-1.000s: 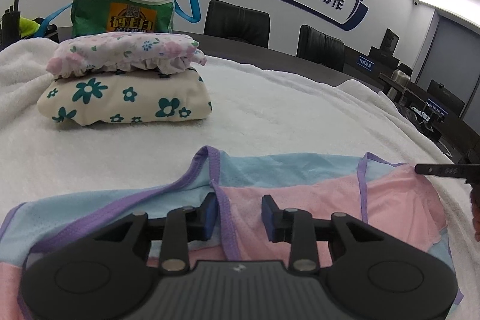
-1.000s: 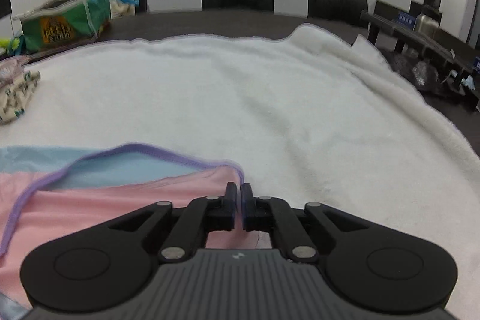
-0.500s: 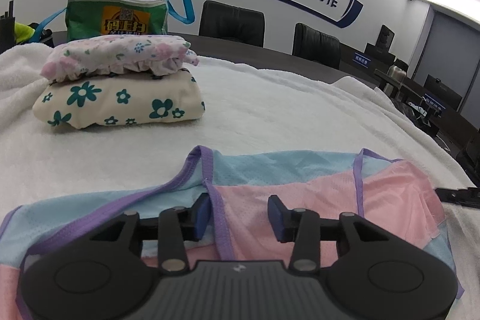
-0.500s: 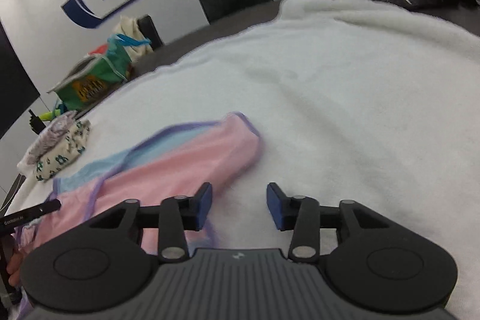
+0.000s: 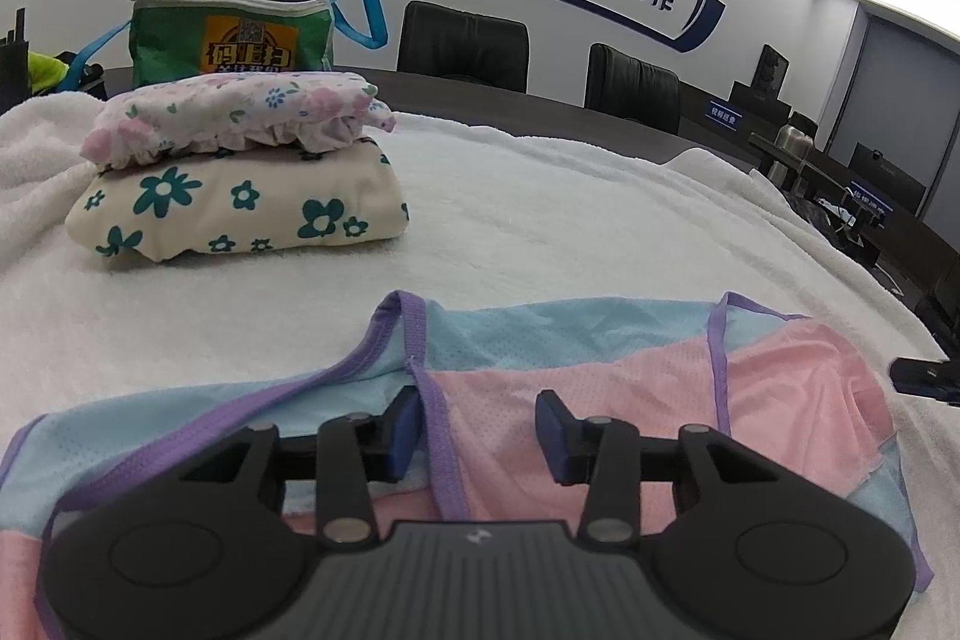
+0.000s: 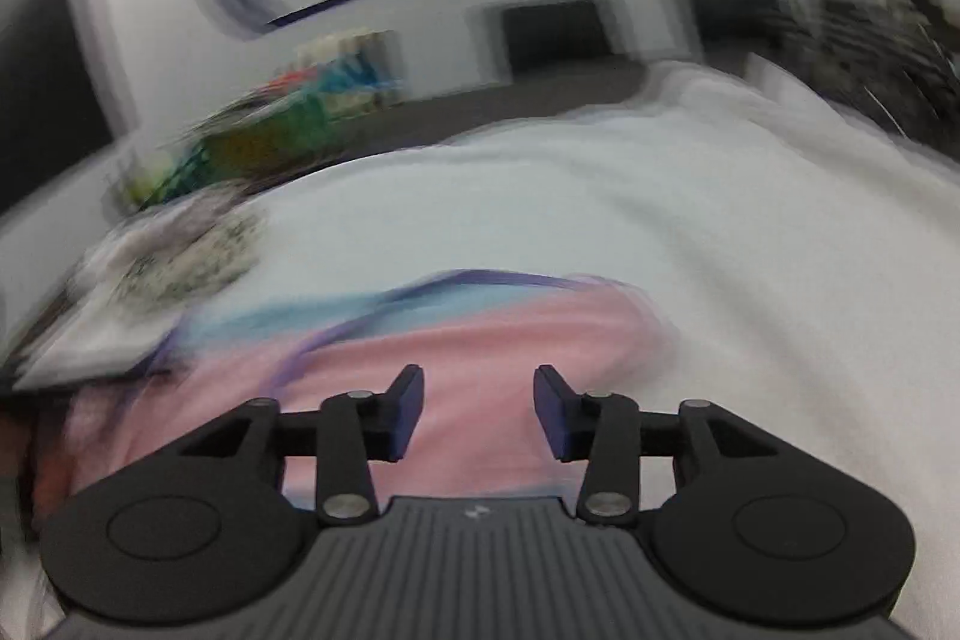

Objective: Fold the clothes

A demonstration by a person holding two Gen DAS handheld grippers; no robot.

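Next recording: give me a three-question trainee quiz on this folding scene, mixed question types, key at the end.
1. True or false: the pink and blue top lies flat on the white towel, gripped by neither gripper.
2. What sits on the cream garment with teal flowers? A) the green bag B) a pink-flowered garment C) nothing
3. Fill in: behind the stack stands a green ____ with blue straps.

Key:
1. True. The left gripper and right gripper both have their jaws apart over the top.
2. B, the pink-flowered garment.
3. bag.
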